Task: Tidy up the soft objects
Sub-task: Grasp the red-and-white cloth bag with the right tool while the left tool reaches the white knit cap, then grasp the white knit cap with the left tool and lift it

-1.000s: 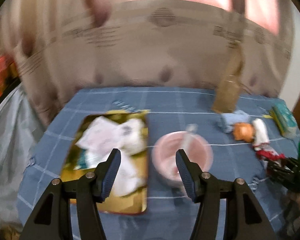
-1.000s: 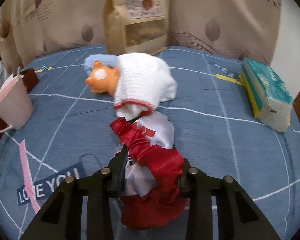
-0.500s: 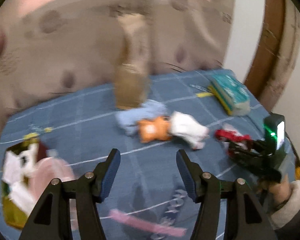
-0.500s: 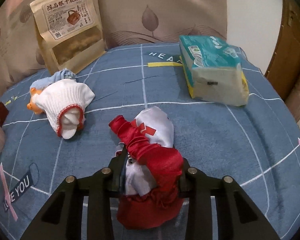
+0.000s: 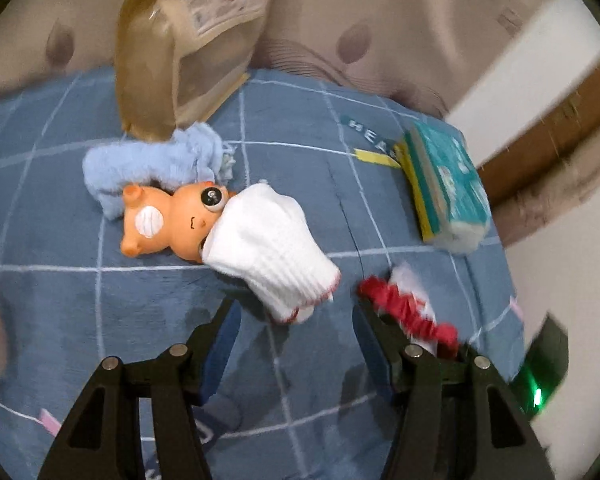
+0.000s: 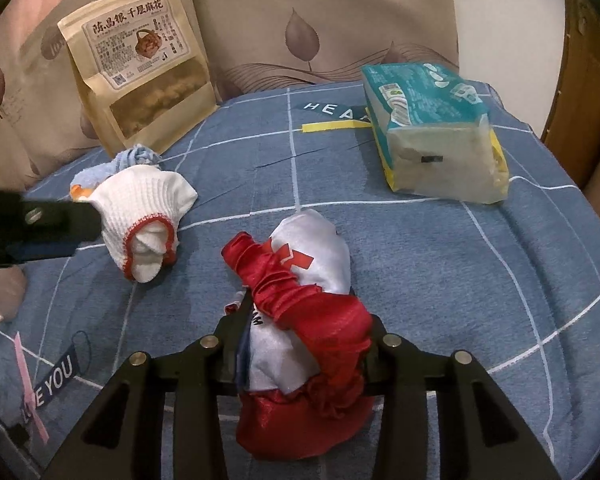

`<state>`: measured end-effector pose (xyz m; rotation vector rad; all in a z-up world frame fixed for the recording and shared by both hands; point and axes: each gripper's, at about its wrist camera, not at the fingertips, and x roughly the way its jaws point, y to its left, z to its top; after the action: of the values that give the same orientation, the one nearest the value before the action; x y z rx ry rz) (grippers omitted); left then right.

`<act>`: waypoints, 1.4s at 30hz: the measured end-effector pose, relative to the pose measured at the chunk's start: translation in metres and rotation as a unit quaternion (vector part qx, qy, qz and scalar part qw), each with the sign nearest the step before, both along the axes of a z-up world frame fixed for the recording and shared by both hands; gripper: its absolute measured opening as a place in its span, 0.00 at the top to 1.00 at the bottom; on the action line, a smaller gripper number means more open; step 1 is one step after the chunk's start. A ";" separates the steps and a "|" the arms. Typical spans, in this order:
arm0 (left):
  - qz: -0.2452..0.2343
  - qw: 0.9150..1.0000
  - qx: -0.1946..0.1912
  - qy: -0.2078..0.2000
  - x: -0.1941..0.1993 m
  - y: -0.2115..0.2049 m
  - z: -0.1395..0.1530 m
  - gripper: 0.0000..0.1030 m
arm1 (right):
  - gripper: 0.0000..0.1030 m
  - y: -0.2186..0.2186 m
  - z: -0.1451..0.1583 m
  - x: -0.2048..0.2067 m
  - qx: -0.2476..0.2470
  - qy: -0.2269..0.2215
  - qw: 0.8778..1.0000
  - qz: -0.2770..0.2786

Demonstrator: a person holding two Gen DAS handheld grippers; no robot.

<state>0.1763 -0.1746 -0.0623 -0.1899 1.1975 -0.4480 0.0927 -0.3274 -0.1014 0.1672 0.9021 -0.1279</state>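
A blue checked blanket (image 6: 440, 248) covers the surface before patterned beige cushions (image 6: 340, 16). The right hand-held gripper (image 6: 304, 332), jaws just easing, grasps the red-and-white cloth (image 6: 300, 320). The left hand-held gripper (image 5: 296, 332) hangs released by the white sock (image 5: 268, 244), which hides part of the orange toy (image 5: 168, 216).

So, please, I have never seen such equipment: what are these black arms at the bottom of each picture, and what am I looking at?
There is no robot. A person holds a pair of black tongs in each hand, and a wide-angle camera on each pair looks forward along its two fingers. One picture is from the left tongs, which are open and empty just above a white knitted sock. The other is from the right tongs, closed on a red and white cloth; their jaws have just been opening a little, with the cloth between them. On the blue bed cover also lie an orange toy, a light blue cloth, a brown snack bag and a tissue pack.
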 end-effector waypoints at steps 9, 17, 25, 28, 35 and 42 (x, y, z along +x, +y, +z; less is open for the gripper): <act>0.072 0.996 -0.018 0.047 0.027 -0.007 -0.027 0.42 | 0.59 0.001 0.000 0.001 0.016 -0.004 1.000 0.004; 0.064 0.997 -0.025 0.040 0.026 -0.010 -0.032 0.71 | 0.58 0.002 0.001 0.002 0.018 -0.004 1.000 0.005; 0.013 1.000 0.001 -0.012 -0.007 -0.001 -0.008 0.74 | 0.58 0.004 0.001 0.003 0.009 -0.001 1.000 0.005; -0.019 0.999 0.015 -0.046 -0.031 0.005 0.008 0.74 | 0.58 0.005 0.001 0.003 0.006 0.000 1.000 0.006; -0.061 0.991 0.043 -0.115 -0.082 0.037 0.036 0.74 | 0.57 0.008 0.001 0.004 -0.004 0.003 1.000 0.006; -0.066 0.983 0.058 -0.161 -0.118 0.078 0.065 0.74 | 0.57 0.013 0.001 0.006 -0.016 0.007 1.000 0.007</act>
<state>0.0582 -0.0971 0.0032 0.0631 0.9166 -0.5020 0.0985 -0.3146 -0.1000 0.1297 0.9135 -0.1311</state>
